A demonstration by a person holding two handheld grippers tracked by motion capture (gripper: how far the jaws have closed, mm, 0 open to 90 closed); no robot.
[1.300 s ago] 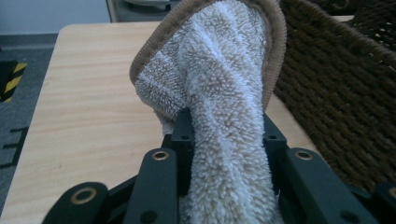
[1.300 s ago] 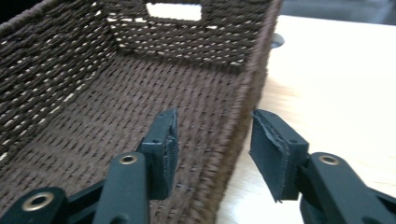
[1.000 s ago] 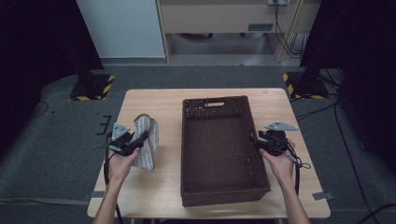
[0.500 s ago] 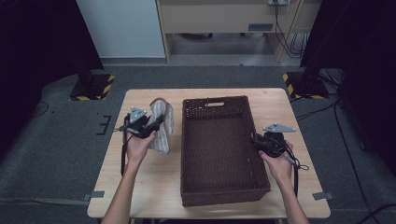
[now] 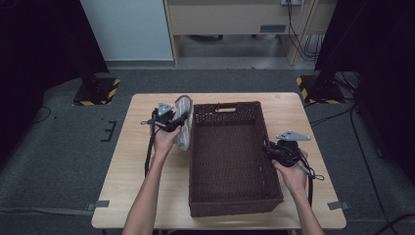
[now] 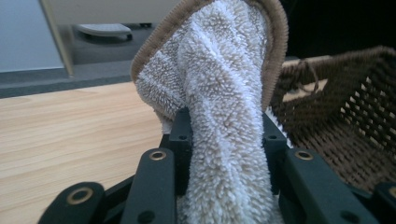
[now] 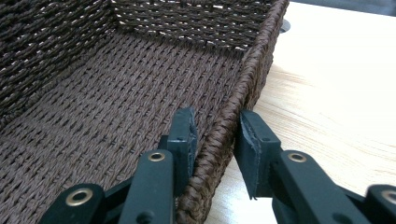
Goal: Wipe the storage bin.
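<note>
Beside basket (image 5: 230,156), towel (image 5: 184,122) hanging lengthwise, clamped by left claw (image 5: 182,119), right claw (image 5: 267,148) pinching rim.

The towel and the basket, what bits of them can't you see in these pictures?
- Towel: in the left gripper view its lower end runs off the bottom edge, behind the black jaws.
- Towel, high view: the left gripper and hand cover part of it, and it is too small to show its trim.
- Basket: the right gripper view cuts off its near and left parts; the right gripper hides some rim.
</note>
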